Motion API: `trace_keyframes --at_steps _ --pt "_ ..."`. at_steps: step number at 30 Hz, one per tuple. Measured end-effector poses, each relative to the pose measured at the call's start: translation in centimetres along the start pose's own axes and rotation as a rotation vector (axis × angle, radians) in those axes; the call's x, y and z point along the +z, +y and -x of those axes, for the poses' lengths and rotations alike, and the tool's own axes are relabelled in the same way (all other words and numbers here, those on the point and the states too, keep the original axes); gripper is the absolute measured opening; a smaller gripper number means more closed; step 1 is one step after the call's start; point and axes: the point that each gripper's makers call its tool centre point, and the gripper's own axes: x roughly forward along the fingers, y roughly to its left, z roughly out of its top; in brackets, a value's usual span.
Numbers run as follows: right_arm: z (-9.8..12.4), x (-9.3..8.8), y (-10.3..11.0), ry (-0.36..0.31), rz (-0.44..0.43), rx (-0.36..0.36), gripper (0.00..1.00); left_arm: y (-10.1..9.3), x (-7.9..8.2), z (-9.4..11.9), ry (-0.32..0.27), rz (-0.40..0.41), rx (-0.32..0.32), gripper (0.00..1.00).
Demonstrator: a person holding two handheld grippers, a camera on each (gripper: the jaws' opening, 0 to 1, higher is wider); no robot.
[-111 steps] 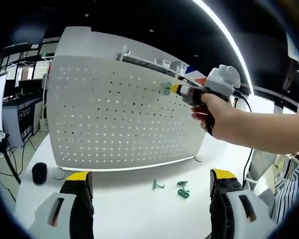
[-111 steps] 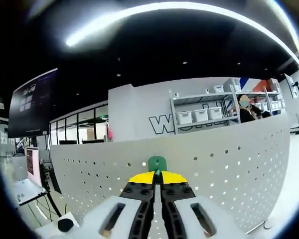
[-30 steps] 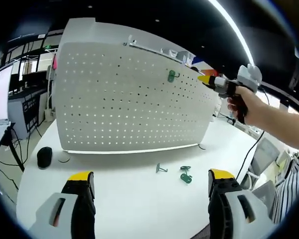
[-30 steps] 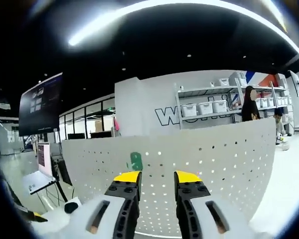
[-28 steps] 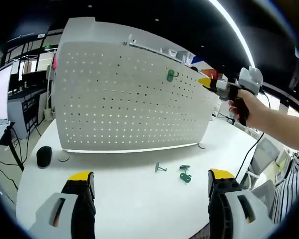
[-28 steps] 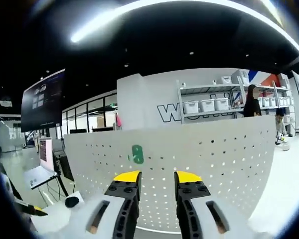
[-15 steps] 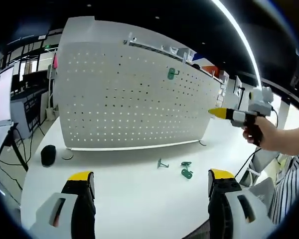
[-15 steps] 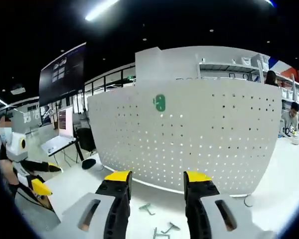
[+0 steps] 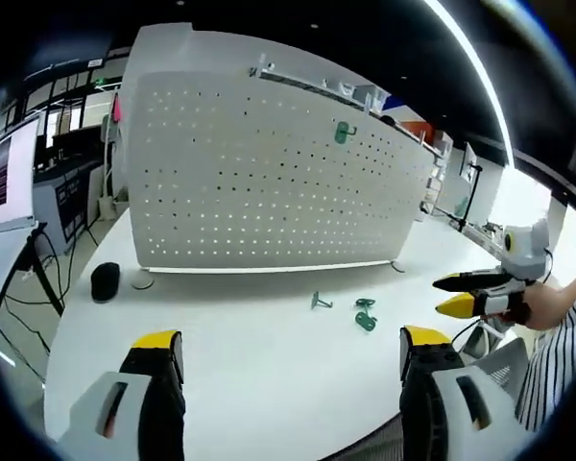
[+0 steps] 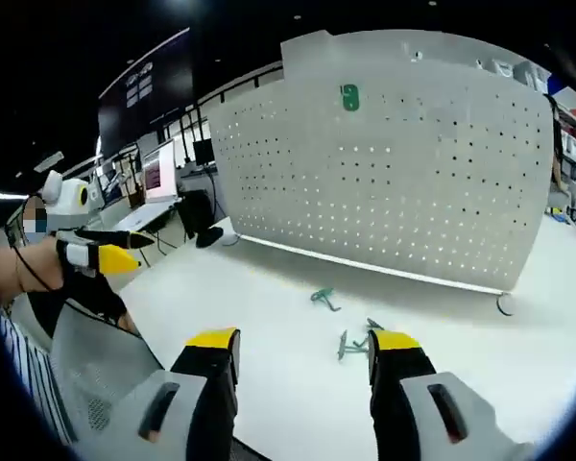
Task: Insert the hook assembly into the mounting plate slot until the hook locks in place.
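Note:
The white perforated mounting plate [image 9: 269, 173] [image 10: 403, 173] stands upright on the white table [image 9: 240, 355]. One green hook [image 9: 343, 133] [image 10: 350, 97] hangs high on the plate, with no gripper touching it. Two more green hooks [image 9: 319, 302] [image 9: 365, 315] lie loose on the table in front of the plate, also seen as hooks [image 10: 323, 298] [image 10: 360, 341]. My left gripper [image 9: 286, 346] is open over the near table with nothing in it, and shows as the left gripper [image 10: 115, 250] in a hand. My right gripper [image 10: 304, 344] is open with nothing in it, and shows as the right gripper [image 9: 466, 295] low at the right.
A small black round object [image 9: 106, 281] [image 10: 209, 233] sits on the table by the plate's left end. A small ring-like piece [image 10: 502, 305] lies by the plate's right foot. A person's striped sleeve [image 9: 547, 384] is at the right. Desks and screens [image 10: 154, 182] stand beyond the table.
The right gripper, first shut on the green hook at the plate, opened, drew back and dropped low toward the table's near right. The hook stays on the plate. Both cameras shifted.

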Motion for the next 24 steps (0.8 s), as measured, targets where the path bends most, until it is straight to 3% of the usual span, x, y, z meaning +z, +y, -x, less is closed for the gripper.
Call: trace_keyframes --at_steps 9,19,24 --pt "0.7 -2.8 1.6 0.057 -0.018 0.033 0.54 -0.3 -0.8 0.3 0.021 -0.001 0.008 0.94" --pt "1.3 -2.8 1.8 0.062 -0.027 0.039 0.53 -0.8 -1.3 0.1 0.082 -0.045 -0.007 0.93" --pt "1.5 -2.7 1.6 0.056 -0.019 0.032 0.52 -0.8 -1.9 -1.2 0.122 -0.070 -0.035 0.93"
